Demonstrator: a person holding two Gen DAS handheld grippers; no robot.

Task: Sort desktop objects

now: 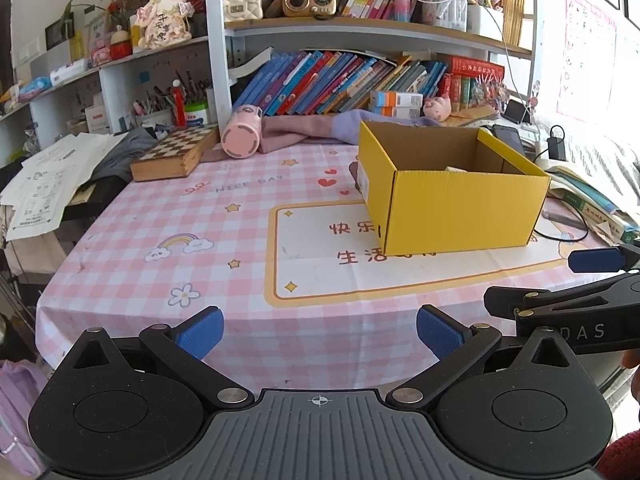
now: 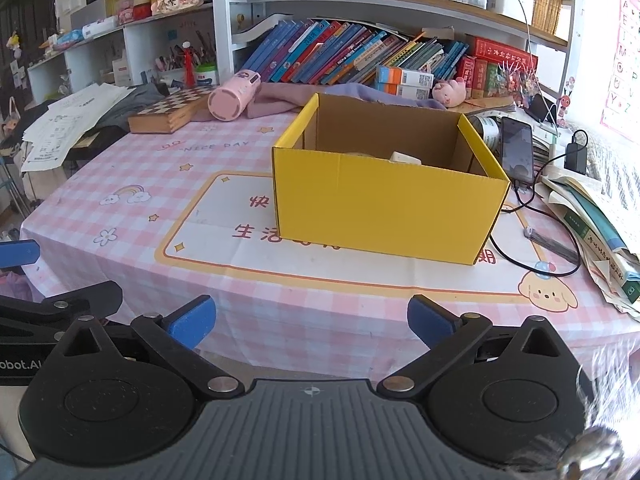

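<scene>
An open yellow cardboard box point(image 1: 456, 208) point(image 2: 384, 204) stands on the pink checked tablecloth point(image 1: 168, 216) point(image 2: 132, 168). A pale object point(image 2: 406, 157) lies inside it, mostly hidden by the front wall. My left gripper point(image 1: 319, 334) is open and empty, held over the table's near edge, left of the box. My right gripper point(image 2: 311, 322) is open and empty, near the front edge facing the box. Each gripper's blue pads show at the edge of the other's view.
A pink cylinder cup point(image 1: 241, 137) lies on its side at the back beside a wooden chess box point(image 1: 176, 152). Purple cloth point(image 1: 304, 128), a phone point(image 2: 517, 148), cables point(image 2: 532, 232), stacked books and papers point(image 2: 592, 224) crowd the back and right. Shelves stand behind.
</scene>
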